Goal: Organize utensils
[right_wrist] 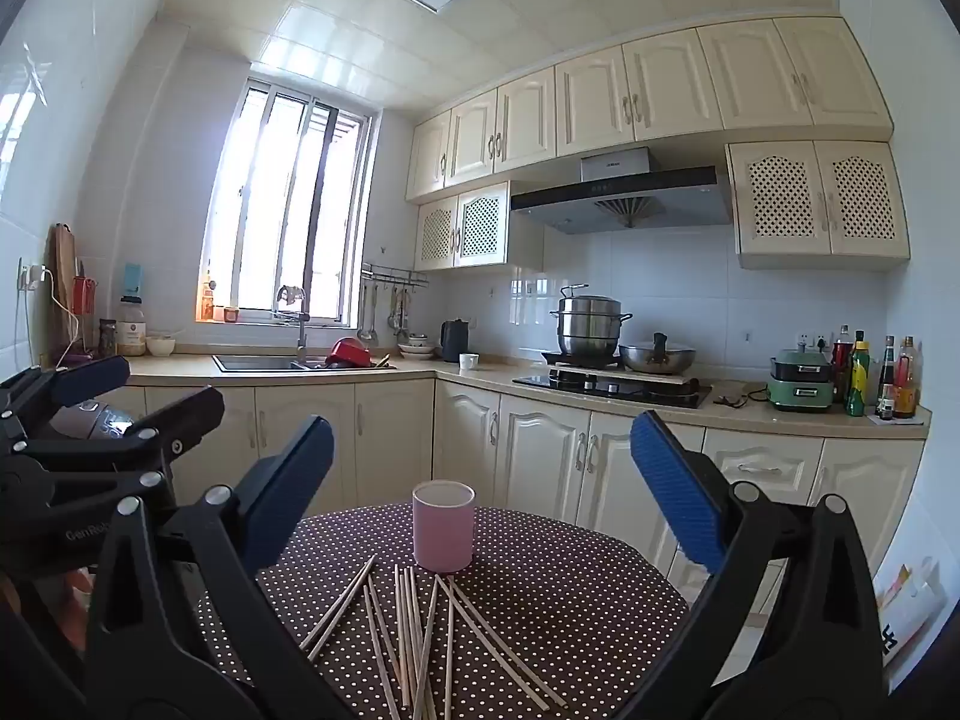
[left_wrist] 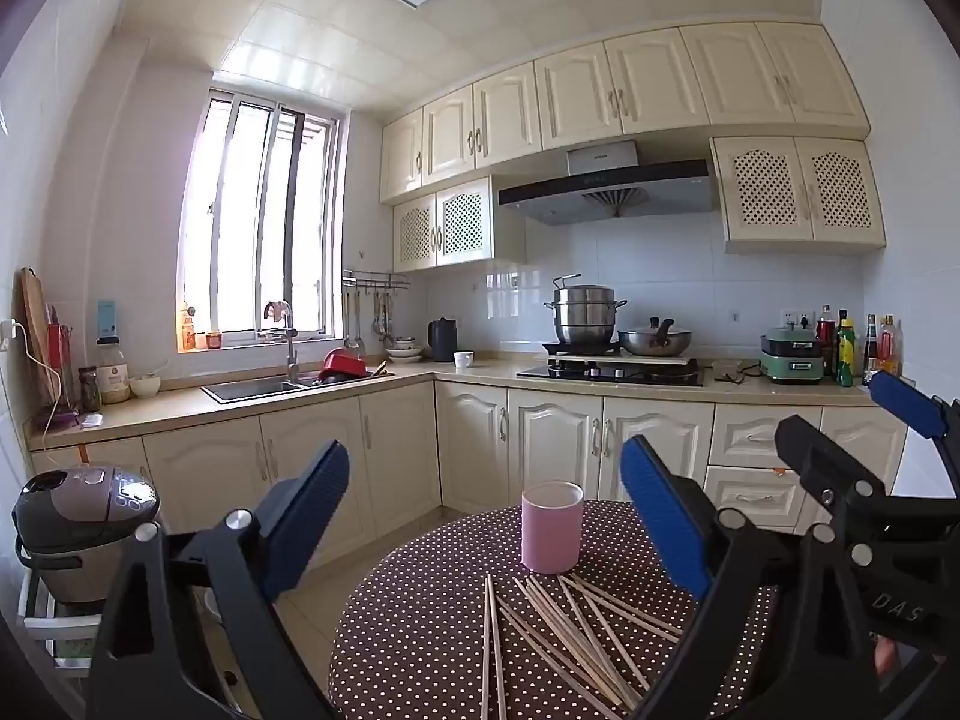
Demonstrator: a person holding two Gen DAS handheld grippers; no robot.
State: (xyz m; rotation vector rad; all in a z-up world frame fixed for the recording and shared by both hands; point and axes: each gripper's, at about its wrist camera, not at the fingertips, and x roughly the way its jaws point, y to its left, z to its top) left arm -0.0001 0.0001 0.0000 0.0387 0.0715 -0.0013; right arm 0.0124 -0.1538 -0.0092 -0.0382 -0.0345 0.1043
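**Both tools spread wide above the scattered chopsticks**

My left tool (left_wrist: 486, 516) is released, its blue pads (left_wrist: 660, 516) spread fully apart with nothing between them, pointing level across the desk (left_wrist: 420, 600). My right tool (right_wrist: 480, 486) is the same: released, empty, level. In the left wrist view the right tool sits at 3 o'clock, just beside mine; in the right wrist view the left tool sits at 9 o'clock.

Straight ahead between the pads, at 12 o'clock from either tool, the pink cup (left_wrist: 552, 527) stands upright on the round desk, which wears a brown cloth with white dots. The wooden chopsticks (right_wrist: 414, 636) lie loose on the cloth on the near side of the cup, at 6 o'clock from it, fanned out and crossing one another; the farthest tips come just beside the cup's base. None are in the cup as far as I can see.

Beyond the desk, the kitchen counter (left_wrist: 480, 375) runs along the far wall, with a sink (left_wrist: 258, 389) at 10 o'clock and a steel pot (left_wrist: 585, 315) on the hob at 12 o'clock.
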